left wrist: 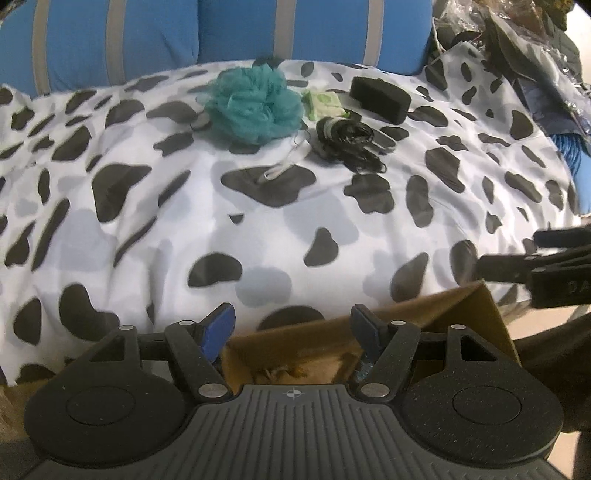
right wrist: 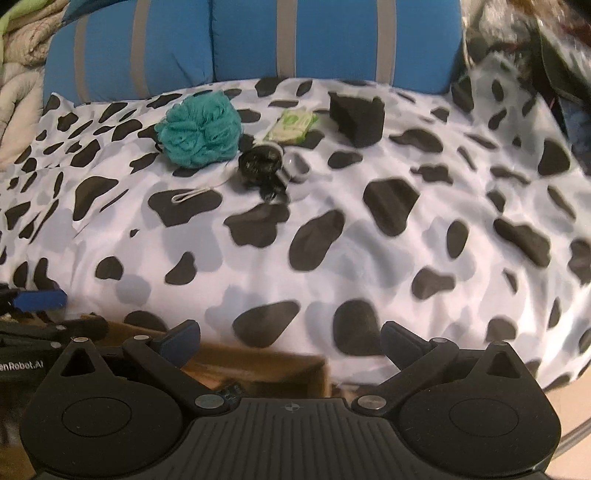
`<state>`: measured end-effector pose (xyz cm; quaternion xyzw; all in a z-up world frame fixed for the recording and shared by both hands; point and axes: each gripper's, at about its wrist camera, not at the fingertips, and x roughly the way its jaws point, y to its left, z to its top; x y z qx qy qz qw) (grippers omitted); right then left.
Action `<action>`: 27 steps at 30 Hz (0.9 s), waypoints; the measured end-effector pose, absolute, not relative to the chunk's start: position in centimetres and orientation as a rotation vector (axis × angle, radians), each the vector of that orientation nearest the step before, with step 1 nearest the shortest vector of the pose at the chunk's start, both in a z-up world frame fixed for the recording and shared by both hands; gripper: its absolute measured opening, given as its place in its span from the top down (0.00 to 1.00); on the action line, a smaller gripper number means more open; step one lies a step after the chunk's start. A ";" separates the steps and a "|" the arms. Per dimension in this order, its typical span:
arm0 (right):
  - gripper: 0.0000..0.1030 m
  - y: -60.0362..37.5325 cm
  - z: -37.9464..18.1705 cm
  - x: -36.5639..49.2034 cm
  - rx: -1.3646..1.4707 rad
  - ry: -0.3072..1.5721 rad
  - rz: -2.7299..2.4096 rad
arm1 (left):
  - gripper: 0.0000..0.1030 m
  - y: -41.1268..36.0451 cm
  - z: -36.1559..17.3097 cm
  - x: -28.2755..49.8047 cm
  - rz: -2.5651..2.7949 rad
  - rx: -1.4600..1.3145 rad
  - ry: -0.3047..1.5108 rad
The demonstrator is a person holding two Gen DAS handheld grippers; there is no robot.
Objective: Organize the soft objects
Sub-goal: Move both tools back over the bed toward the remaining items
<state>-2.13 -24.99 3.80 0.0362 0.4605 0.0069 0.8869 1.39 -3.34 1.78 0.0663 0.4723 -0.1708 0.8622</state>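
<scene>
A teal mesh bath pouf (left wrist: 254,104) (right wrist: 202,130) with a white cord loop lies far back on the cow-print bedspread (left wrist: 258,229) (right wrist: 332,240). Right of it sit a green tissue pack (left wrist: 325,104) (right wrist: 292,125), a black foam block (left wrist: 380,99) (right wrist: 357,117) and a bundle of black hair ties (left wrist: 347,144) (right wrist: 260,166). My left gripper (left wrist: 291,325) is open and empty above a cardboard box (left wrist: 461,310) (right wrist: 258,373) at the bed's near edge. My right gripper (right wrist: 290,341) is open and empty too, and shows at the right edge of the left wrist view (left wrist: 535,266).
Blue cushions with grey stripes (left wrist: 236,33) (right wrist: 258,40) stand behind the bed. Dark clutter and plastic bags (left wrist: 524,48) are piled at the far right. A beige quilt (right wrist: 18,55) lies at the far left. Something small and brownish lies inside the box.
</scene>
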 end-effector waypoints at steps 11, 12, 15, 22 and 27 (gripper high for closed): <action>0.00 -27.8 4.5 0.6 0.064 0.909 -0.037 | 0.34 -3.6 2.1 4.1 -0.349 0.142 0.950; 0.00 -27.9 4.4 0.8 0.067 0.909 -0.038 | 0.34 -3.6 2.1 4.3 -0.348 0.139 0.948; 0.00 -28.1 4.4 1.6 0.078 0.903 -0.024 | 0.34 -3.6 2.2 5.0 -0.347 0.135 0.940; 0.00 -28.0 4.5 3.4 0.030 0.882 -0.001 | 0.34 -3.8 2.4 6.1 -0.349 0.138 0.932; 0.01 -27.9 4.2 4.9 0.013 0.874 0.031 | 0.34 -3.9 2.4 7.2 -0.353 0.141 0.930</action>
